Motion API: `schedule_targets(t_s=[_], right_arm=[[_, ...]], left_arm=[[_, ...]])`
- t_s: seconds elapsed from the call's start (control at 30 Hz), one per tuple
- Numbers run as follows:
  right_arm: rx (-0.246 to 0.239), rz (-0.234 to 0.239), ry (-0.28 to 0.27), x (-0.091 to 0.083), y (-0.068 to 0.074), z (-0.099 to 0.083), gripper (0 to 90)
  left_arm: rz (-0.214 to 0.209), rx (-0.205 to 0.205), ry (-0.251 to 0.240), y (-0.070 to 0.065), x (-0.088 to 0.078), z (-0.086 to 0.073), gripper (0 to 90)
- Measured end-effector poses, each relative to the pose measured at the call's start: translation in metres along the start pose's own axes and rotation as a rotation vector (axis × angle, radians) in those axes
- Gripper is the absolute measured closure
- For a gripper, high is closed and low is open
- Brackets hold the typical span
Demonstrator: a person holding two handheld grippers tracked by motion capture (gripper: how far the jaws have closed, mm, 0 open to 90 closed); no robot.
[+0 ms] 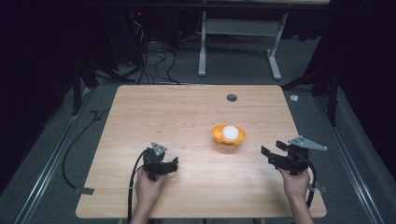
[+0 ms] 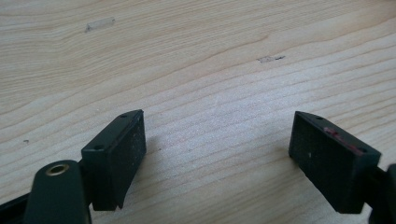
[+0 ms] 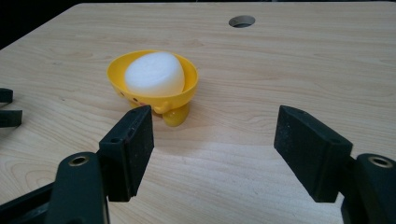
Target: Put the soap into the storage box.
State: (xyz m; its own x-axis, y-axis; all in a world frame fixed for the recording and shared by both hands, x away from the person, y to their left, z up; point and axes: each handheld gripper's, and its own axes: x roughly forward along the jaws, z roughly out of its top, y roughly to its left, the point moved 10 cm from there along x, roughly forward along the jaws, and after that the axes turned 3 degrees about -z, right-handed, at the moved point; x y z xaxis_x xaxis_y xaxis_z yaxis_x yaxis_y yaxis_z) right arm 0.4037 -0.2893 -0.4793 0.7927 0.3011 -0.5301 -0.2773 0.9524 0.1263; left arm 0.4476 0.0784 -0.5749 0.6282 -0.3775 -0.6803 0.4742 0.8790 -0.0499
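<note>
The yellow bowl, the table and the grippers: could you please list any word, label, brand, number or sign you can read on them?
None: no readable text.
Yellow bowl: small dark and orange marks low on its wall look like a drawn face, not lettering.
White foam piece in it: blank.
Wooden table: bare tape scraps, no writing.
Left gripper and right gripper: no markings legible.

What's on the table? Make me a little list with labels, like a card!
table: light wooden top with a round hole near the far edge
bowl: yellow, small, right of the middle
inside the bowl: a white rounded thing, maybe foam
left tongs: open, nothing between them, over bare wood
right tongs: open, empty, pointing toward the bowl but apart from it
hands: one on each tongs, near the table's front edge
</note>
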Motion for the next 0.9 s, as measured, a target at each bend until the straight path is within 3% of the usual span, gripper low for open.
schedule_targets(t_s=[0.43,0.9], right_arm=[[0.013,0.004,0.012,-0.002,0.002,-0.011,29.2],[0.003,0.041,0.042,0.002,0.016,-0.024,29.4]], left_arm=[[-0.001,0.0,0.002,0.0,0.0,0.0,19.3],[0.0,0.0,0.0,0.0,0.0,0.0,19.3]])
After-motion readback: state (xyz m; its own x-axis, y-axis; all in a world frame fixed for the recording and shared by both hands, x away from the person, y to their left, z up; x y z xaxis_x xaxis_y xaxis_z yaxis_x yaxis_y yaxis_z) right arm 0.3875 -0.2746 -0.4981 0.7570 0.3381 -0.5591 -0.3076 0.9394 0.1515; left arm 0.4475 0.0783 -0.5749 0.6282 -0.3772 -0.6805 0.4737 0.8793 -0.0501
